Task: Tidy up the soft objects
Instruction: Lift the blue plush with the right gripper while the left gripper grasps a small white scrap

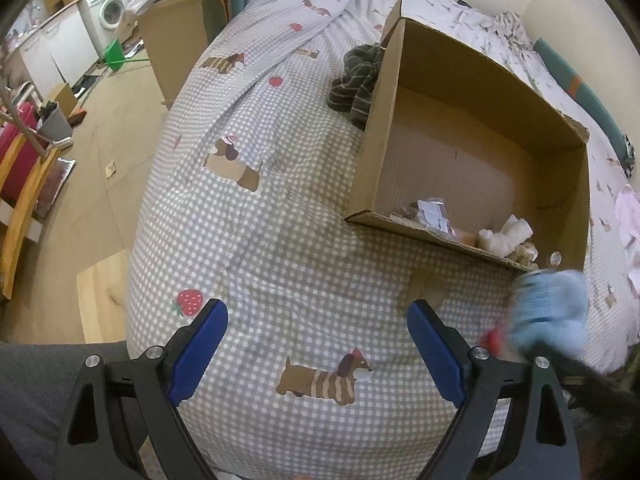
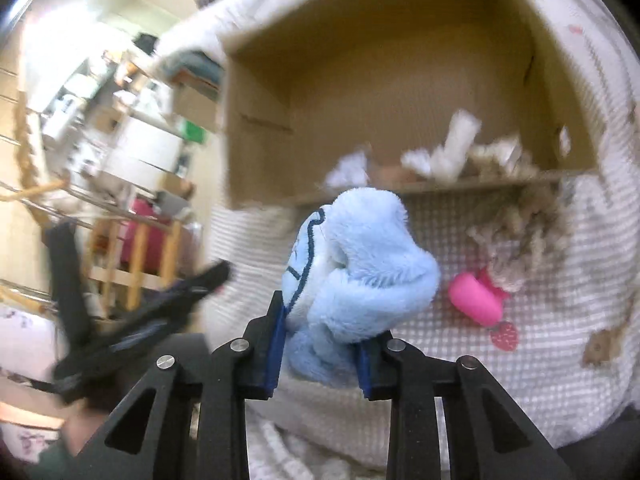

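Warm indoor light; fisheye-bent edges; right wrist view heavily motion-blurred.

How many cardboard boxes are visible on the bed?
1. The open brown cardboard box lies on the gingham bedspread, ahead of the right gripper. Others may be hidden.

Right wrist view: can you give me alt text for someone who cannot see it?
The right tool is shut on a fluffy light blue plush toy, held in front of an open cardboard box on a checked bedspread. White and beige soft items lie inside the box; a pink object rests on the bedspread.
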Motion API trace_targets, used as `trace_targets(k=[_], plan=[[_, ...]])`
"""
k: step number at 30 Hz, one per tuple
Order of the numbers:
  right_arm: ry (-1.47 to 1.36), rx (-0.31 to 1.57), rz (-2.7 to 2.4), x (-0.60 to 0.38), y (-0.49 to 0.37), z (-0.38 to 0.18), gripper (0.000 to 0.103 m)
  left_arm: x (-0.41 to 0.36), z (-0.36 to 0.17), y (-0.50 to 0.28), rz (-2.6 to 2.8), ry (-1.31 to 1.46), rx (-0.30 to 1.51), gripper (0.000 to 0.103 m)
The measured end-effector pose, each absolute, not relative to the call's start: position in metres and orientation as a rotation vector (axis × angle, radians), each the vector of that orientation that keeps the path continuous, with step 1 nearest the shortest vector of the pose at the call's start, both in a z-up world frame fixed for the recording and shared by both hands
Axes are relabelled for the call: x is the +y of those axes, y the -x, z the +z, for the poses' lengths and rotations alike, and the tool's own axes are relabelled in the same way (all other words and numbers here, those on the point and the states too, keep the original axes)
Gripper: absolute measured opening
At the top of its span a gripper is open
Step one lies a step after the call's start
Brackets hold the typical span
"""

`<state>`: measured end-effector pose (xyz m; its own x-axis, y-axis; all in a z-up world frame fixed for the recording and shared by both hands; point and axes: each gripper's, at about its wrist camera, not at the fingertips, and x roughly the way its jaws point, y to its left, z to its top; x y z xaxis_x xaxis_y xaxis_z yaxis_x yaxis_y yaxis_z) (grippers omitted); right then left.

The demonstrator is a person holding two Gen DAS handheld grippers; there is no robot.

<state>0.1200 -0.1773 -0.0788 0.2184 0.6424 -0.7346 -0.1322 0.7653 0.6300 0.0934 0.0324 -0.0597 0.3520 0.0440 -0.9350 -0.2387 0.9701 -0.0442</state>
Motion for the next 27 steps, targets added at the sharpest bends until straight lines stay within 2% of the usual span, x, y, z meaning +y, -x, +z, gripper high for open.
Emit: trace_targets(k=[7,15,19,23,24,25,27], plan=[[-0.467,1.094,0.537,-0.226,-0.107,-0.031,0.032,0.015,-0.065,-0.098,0.14,0.129,1.206,0.09],[-0.401,1.155,0.453,-0.253,-0.097,-0.058,0.031,-0.037,-0.099,-0.112,-0.031,-0.068,1.248,0.087],[-0.394,1.156,0.448,-0.254,-0.098,-0.063,0.032,-0.058,-0.111,-0.125,-0.112,-0.137,1.26,0.071],[-0.419,1.18,0.417,-0.257,-0.103,-0.071,0.032,-0.066,-0.126,-0.139,-0.163,-0.132,1.296,0.065],[-0.426,1.178,0.414,-0.258,-0.103,-0.071,0.032,-0.067,-0.131,-0.141,-0.178,-0.142,1.302,0.055],[-0.43,1.173,0.412,-0.259,-0.103,-0.07,0.032,-0.067,-0.136,-0.143,-0.181,-0.151,1.313,0.039],[-0.428,1.169,0.411,-0.261,-0.103,-0.07,0.032,-0.061,-0.144,-0.146,-0.191,-0.12,1.344,0.023]])
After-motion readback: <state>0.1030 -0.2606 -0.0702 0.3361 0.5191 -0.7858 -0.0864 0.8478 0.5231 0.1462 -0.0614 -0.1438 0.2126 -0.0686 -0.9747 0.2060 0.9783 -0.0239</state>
